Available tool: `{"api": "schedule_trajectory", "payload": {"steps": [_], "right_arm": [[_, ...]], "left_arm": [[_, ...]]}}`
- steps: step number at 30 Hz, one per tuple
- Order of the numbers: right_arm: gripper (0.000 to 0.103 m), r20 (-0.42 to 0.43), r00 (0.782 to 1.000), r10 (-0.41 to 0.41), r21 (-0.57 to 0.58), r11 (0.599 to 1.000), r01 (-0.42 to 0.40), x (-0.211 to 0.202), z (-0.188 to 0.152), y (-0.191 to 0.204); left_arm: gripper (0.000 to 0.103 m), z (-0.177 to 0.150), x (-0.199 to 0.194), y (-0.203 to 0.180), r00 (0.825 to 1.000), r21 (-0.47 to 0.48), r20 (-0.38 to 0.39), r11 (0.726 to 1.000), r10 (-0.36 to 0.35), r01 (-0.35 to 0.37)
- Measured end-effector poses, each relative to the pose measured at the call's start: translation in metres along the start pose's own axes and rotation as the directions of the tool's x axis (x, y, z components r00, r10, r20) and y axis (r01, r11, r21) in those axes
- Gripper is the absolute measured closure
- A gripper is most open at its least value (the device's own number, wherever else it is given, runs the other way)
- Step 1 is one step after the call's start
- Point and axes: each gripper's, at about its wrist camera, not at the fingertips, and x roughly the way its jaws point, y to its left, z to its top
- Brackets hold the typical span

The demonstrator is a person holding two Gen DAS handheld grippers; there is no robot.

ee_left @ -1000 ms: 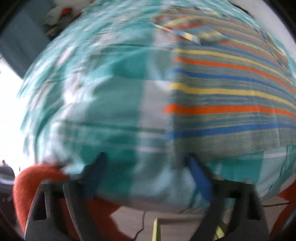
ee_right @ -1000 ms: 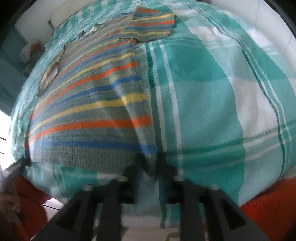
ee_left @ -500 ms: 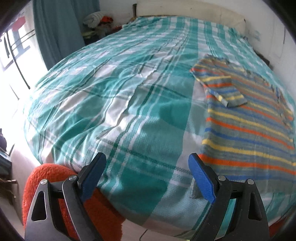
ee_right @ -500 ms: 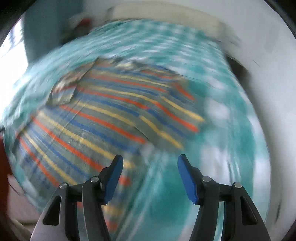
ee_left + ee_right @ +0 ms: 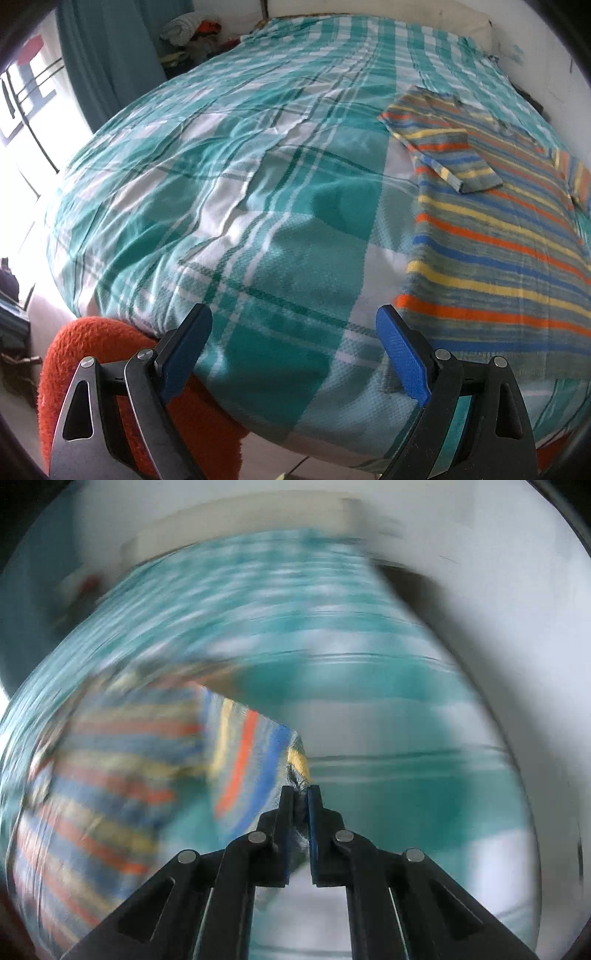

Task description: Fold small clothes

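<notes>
Right gripper (image 5: 301, 794) clamped tight on the striped sweater's (image 5: 110, 775) sleeve (image 5: 251, 760), lifted just ahead, probably to fold it inward. Left gripper (image 5: 293, 343) spread wide, empty, hovering off the bed (image 5: 221, 184) edge; sweater body ahead-right, flat for folding.

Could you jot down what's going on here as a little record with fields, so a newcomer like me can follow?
surface: bed with teal and white checked cover
garment: striped knitted sweater in orange, blue and yellow, lying flat on the bed
left sleeve: folded across the chest
left hand-held gripper: open, holding nothing
right hand-held gripper: shut on a sweater sleeve, view blurred
beside bed: fluffy orange item
</notes>
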Motion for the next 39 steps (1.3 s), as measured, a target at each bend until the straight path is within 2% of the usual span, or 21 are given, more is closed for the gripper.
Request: {"api": "schedule_trajectory", "payload": {"steps": [2,4,5,7,10,12,13,16,18,19,20,22,24,25,26,28,30,32,36,37,39], "right_arm": [[0.096,-0.042,0.997,-0.069,0.142,0.987,0.074,0.008,0.004,-0.062],[0.097,-0.092,0.993,-0.072,0.236,0.967,0.092,0.021,0.0,-0.098],[0.103,-0.117,0.99,-0.079,0.264,0.959,0.108,0.028,-0.005,-0.108],[0.103,-0.142,0.985,-0.094,0.276,0.952,0.131,0.036,-0.012,-0.113],[0.102,-0.117,0.99,-0.077,0.325,0.939,0.112,0.037,-0.015,-0.118],[0.09,-0.083,0.996,-0.035,0.394,0.917,0.065,0.033,-0.02,-0.126],[0.081,-0.063,0.998,-0.022,0.423,0.905,0.046,0.027,-0.024,-0.129],[0.078,-0.006,0.998,0.062,0.504,0.862,-0.05,0.009,-0.047,-0.133],[0.065,0.012,0.99,0.139,0.513,0.849,-0.125,0.001,-0.069,-0.124],[0.051,0.013,0.985,0.17,0.505,0.85,-0.154,0.003,-0.074,-0.119],[0.044,0.012,0.979,0.202,0.487,0.854,-0.182,0.008,-0.079,-0.111],[0.041,0.022,0.981,0.192,0.428,0.885,-0.183,0.019,-0.077,-0.096],[0.045,0.053,0.985,0.164,0.372,0.912,-0.172,0.026,-0.069,-0.085],[0.076,0.043,0.988,0.146,0.352,0.924,-0.152,0.03,-0.064,-0.082],[0.099,0.024,0.989,0.146,0.342,0.928,-0.146,0.033,-0.059,-0.08],[0.101,0.002,0.987,0.162,0.381,0.912,-0.151,0.029,-0.053,-0.088],[0.101,-0.062,0.992,0.113,0.407,0.91,-0.078,0.026,-0.055,-0.102],[0.102,-0.137,0.989,0.062,0.387,0.922,-0.004,0.035,-0.058,-0.109],[0.102,-0.178,0.984,0.007,0.383,0.922,0.063,0.041,-0.055,-0.099],[0.101,-0.177,0.984,-0.002,0.387,0.919,0.072,0.04,-0.055,-0.099],[0.083,-0.173,0.985,-0.012,0.379,0.922,0.078,0.035,-0.055,-0.097]], "left_arm": [[0.012,-0.001,0.001,-0.009,1.0,0.032,-0.009,0.999,-0.001,0.001],[0.012,-0.003,0.0,-0.016,1.0,0.06,-0.006,0.998,0.004,-0.004],[0.012,-0.004,-0.001,-0.02,1.0,0.078,-0.003,0.997,0.006,-0.006],[0.012,-0.006,-0.001,-0.026,1.0,0.104,-0.001,0.994,0.01,-0.01],[0.012,-0.009,0.002,-0.034,1.0,0.142,-0.009,0.99,0.024,-0.023],[0.012,-0.009,0.001,-0.035,1.0,0.146,-0.008,0.989,0.026,-0.025],[0.012,-0.009,0.0,-0.035,1.0,0.143,-0.004,0.989,0.023,-0.022],[0.012,-0.01,0.002,-0.034,1.0,0.134,-0.006,0.991,0.017,-0.016],[0.012,-0.01,0.006,-0.034,1.0,0.124,-0.023,0.992,0.011,-0.008],[0.012,-0.01,0.008,-0.033,0.999,0.116,-0.036,0.993,0.005,-0.001],[0.012,-0.01,0.01,-0.034,0.999,0.113,-0.041,0.994,0.003,0.002],[0.012,-0.011,0.012,-0.033,0.999,0.112,-0.046,0.994,0.009,-0.004],[0.012,-0.011,0.014,-0.03,0.998,0.102,-0.056,0.995,0.022,-0.016],[0.012,-0.011,0.014,-0.027,0.998,0.088,-0.06,0.996,0.023,-0.018],[0.012,-0.011,0.013,-0.023,0.998,0.075,-0.062,0.997,0.021,-0.017],[0.012,-0.011,0.011,-0.016,0.998,0.038,-0.06,0.999,0.012,-0.01],[0.012,-0.011,0.015,-0.013,0.997,0.025,-0.074,1.0,0.005,-0.003],[0.012,-0.01,0.021,-0.018,0.996,0.043,-0.092,0.999,0.013,-0.009],[0.012,-0.01,0.012,-0.028,0.997,0.108,-0.072,0.994,0.022,-0.015],[0.012,-0.009,0.005,-0.03,0.998,0.126,-0.054,0.992,0.023,-0.016],[0.012,-0.003,-0.01,-0.033,1.0,0.17,-0.015,0.985,0.026,-0.023]]}}
